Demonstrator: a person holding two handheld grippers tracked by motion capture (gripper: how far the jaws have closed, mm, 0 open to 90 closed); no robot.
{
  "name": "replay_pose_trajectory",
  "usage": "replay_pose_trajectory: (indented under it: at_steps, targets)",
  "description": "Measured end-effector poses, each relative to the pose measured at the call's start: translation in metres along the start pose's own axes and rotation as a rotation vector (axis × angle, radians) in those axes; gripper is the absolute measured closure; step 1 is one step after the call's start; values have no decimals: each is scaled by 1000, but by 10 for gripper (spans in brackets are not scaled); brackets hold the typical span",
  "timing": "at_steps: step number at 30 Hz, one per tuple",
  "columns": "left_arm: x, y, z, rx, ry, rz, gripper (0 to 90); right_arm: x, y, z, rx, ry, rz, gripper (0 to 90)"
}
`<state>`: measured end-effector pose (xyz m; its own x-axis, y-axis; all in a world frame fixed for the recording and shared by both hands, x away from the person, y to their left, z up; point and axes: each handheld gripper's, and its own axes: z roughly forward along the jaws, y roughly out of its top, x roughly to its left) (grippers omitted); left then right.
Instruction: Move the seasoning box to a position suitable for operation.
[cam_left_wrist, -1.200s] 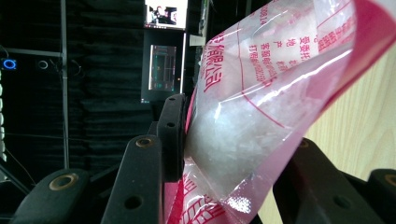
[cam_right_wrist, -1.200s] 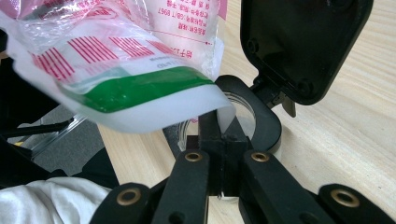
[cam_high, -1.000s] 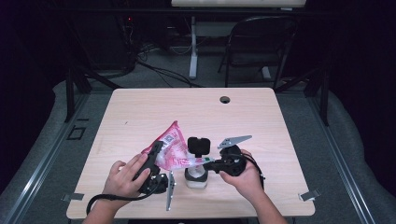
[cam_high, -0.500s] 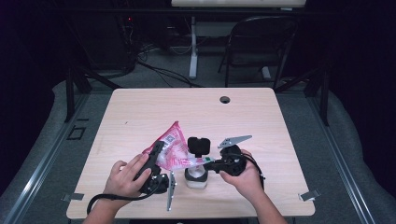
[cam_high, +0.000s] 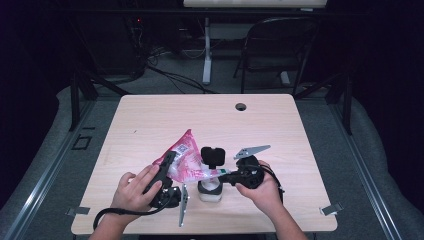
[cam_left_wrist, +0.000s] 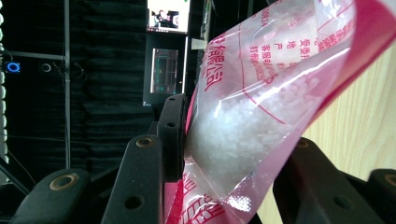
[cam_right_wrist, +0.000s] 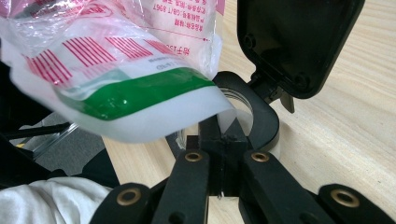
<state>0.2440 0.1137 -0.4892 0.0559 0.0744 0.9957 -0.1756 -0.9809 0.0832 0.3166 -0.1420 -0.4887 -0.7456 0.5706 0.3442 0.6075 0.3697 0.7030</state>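
Both forearms come in from the table's near edge, the hands well toward that edge and close together. The left hand (cam_high: 134, 191) wraps its gripper's body and aims the left gripper (cam_high: 167, 162) away from the person and slightly inward. Its jaws stand partly apart and clamp the pink plastic bag (cam_high: 186, 159). In the left gripper view the bag (cam_left_wrist: 261, 121) bulges between the two jaws, white granules (cam_left_wrist: 233, 140) packed inside it against the left jaw's pad, and the rest of the bag rises beyond the tips.

The right hand (cam_high: 261, 186) holds its gripper level and points the right gripper (cam_high: 226, 176) sideways toward the left one. Its jaws are pressed together, pinching the bag's lower edge (cam_right_wrist: 223, 122). The green-striped corner of the bag (cam_right_wrist: 140, 93) hangs just above the tips. Directly beyond them sits a small white jar (cam_high: 209, 190) with a black collar (cam_right_wrist: 261, 116), its black flip lid (cam_right_wrist: 294, 42) standing open behind the mouth, under the bag's corner.
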Motion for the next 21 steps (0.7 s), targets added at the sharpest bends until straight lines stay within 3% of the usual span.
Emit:
replay_pose_trajectory:
  at_steps: [21]
  targets:
    - [1,1,0,-4,4,-8,644,0,-1,0,-3,-1,7,900]
